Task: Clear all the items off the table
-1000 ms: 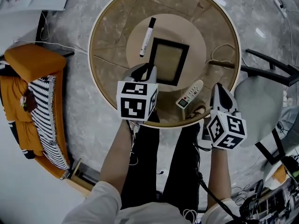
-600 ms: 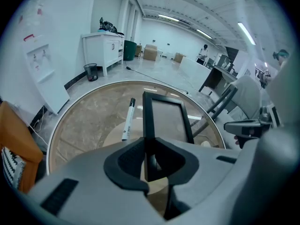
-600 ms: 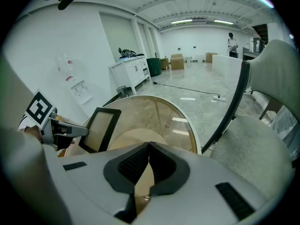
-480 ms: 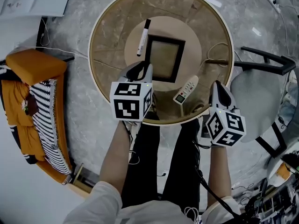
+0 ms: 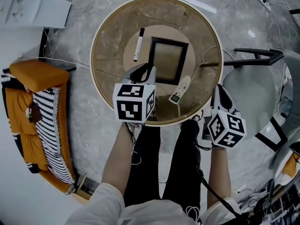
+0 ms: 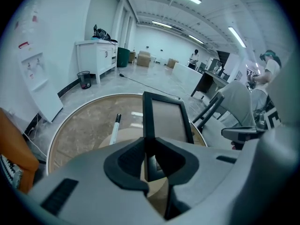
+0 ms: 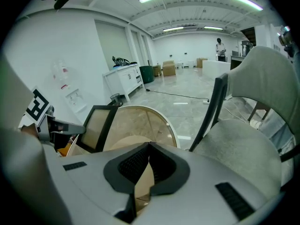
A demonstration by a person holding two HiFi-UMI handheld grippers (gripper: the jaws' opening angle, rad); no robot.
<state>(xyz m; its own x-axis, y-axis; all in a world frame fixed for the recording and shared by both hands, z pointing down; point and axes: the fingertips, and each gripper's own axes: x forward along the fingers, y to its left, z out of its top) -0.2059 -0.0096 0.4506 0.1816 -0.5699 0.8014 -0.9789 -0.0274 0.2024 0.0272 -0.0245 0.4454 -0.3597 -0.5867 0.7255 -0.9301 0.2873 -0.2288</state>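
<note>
Orange sofa (image 5: pixel 36 74) with a striped cloth (image 5: pixel 47 125) at left; grey chair (image 5: pixel 248 93) at right; white cabinet (image 6: pixel 96 55) by the far wall; marble floor (image 5: pixel 84 121) below.

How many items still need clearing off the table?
3: white marker pen at far left, black picture frame centre, gripped by the left tongs, white remote control near right. Its cube may hide others.

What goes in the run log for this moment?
left tongs: shut on picture frame edge | right tongs: shut, empty, beside table | marker, remote: on table
</note>
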